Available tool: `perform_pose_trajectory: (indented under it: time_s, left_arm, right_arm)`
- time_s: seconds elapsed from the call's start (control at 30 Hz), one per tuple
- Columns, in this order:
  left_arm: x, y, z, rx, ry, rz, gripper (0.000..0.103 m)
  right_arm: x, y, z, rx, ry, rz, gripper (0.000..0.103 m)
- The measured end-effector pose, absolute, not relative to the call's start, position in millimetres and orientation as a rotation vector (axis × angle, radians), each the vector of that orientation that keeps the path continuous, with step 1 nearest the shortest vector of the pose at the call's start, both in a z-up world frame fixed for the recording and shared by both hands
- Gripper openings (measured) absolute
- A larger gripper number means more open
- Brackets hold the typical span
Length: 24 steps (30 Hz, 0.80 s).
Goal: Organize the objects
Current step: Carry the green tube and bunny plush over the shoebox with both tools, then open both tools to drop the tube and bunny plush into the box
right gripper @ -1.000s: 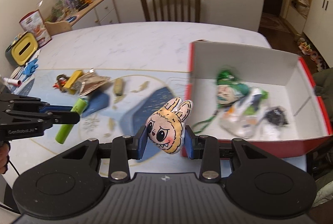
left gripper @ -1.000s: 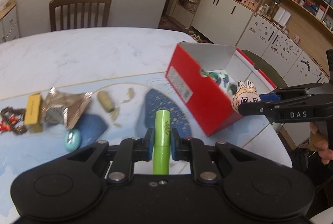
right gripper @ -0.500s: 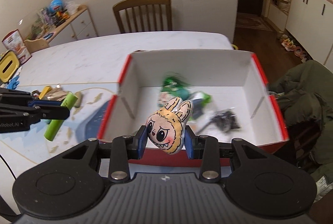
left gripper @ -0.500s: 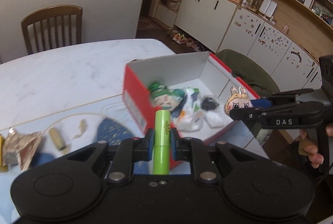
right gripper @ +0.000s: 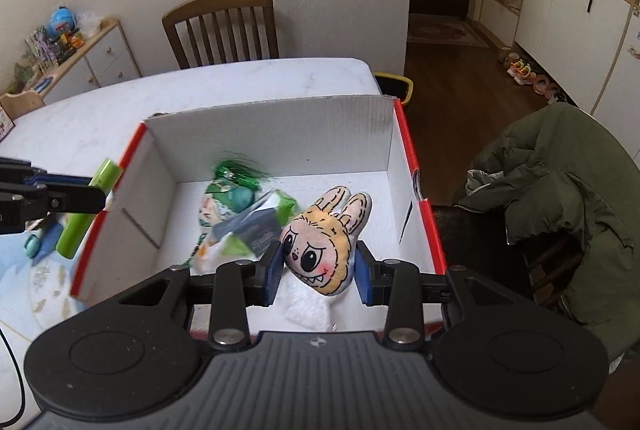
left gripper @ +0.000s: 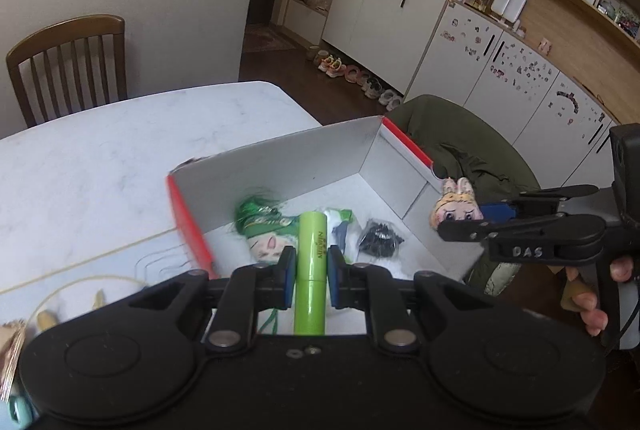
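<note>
- Plush bunny-eared toy head (right gripper: 325,254) sits clamped between the blue pads of the right gripper (right gripper: 318,272), held over the near edge of the red-and-white cardboard box (right gripper: 394,134).
- Soft and light by the look of it, the toy should squash rather than slip; its cheeks, where the pads press, seem the best hold.
- Left gripper (left gripper: 311,266) is closed on a green tube (left gripper: 311,262), gripped mid-length; stiff and smooth, it could slide if the squeeze eases.
- The tube hangs at the box's left wall in the right wrist view.
- Inside lie a green-haired doll (left gripper: 262,230), a crumpled packet (right gripper: 256,222) and a small black bundle (left gripper: 378,240).
</note>
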State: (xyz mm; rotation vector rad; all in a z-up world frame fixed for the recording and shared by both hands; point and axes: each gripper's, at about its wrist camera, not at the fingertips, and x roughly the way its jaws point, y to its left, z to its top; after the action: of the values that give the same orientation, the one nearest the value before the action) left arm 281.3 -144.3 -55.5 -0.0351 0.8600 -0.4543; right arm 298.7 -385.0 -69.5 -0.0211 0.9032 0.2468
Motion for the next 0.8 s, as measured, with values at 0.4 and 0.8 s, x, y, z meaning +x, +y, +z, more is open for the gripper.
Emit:
perform_pose_trajectory:
  time_s: [0.4,0.8]
  left_arm:
    - [346,-202,-84,0.036,0.925,-0.471,0.014]
    - [393,-254,-117,0.122,0.986,-0.496,0.014]
  right_arm:
    - [333,-375,-111,-0.06,0.995,0.281,0.036]
    - [347,-374,-129,-0.071,1.048,0.313,0.036]
